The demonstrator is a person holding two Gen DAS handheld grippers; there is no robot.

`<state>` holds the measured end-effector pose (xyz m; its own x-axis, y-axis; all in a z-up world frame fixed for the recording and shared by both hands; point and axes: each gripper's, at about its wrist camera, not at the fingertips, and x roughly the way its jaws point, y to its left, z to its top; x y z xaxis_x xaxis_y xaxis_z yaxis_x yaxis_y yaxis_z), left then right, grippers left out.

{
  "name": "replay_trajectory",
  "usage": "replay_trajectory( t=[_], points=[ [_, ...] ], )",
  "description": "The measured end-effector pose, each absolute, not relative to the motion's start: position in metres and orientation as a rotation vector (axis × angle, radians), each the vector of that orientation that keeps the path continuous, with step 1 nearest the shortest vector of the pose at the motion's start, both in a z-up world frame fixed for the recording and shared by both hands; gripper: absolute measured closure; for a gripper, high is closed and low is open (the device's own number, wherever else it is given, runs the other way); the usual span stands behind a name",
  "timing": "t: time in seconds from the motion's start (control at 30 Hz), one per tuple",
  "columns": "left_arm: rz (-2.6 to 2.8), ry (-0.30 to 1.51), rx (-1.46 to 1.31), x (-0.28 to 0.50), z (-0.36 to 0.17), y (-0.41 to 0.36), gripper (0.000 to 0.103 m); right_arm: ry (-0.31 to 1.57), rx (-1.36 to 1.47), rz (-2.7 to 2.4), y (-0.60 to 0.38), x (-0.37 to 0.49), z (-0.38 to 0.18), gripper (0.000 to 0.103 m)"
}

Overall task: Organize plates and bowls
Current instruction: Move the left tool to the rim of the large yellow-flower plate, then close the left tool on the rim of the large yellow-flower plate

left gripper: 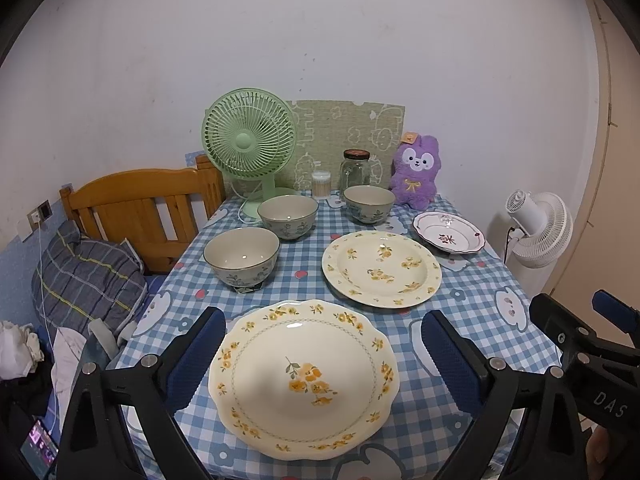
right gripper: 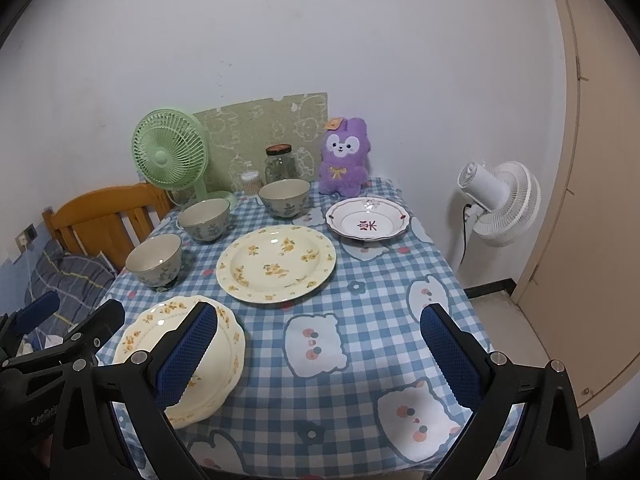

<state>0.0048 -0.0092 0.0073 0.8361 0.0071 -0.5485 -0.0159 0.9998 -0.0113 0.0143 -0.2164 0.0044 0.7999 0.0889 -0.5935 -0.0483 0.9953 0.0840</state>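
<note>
Left gripper (left gripper: 320, 364) spread wide, seemingly above scalloped floral plate (left gripper: 304, 380); bowls (left gripper: 241, 258) beyond.

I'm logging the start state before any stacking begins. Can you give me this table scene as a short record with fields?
surface: blue-and-white checked tablecloth
plates: scalloped cream plate with yellow flowers, nearest; round cream plate with yellow flowers, centre; small white dish with dark red rim, far right
bowls: three grey-green ceramic bowls, separate, upright
stacked: nothing yet
left gripper: open, either side of the scalloped plate
right gripper: open, over bare cloth
</note>
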Motion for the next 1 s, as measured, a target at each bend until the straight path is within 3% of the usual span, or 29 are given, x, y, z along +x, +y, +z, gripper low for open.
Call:
replay_trajectory(
  t=[0.47, 1.0],
  points=[
    [0.030, 0.618, -0.034, 0.022, 0.010, -0.001, 0.007, 0.716, 0.121, 0.091, -0.199, 0.040, 0.005, 0.004],
    [-0.019, 0.741, -0.007, 0.082, -0.019, 0.033, 0.022, 0.794, 0.072, 0.065, -0.143, 0.088, -0.025, 0.010]
  ],
)
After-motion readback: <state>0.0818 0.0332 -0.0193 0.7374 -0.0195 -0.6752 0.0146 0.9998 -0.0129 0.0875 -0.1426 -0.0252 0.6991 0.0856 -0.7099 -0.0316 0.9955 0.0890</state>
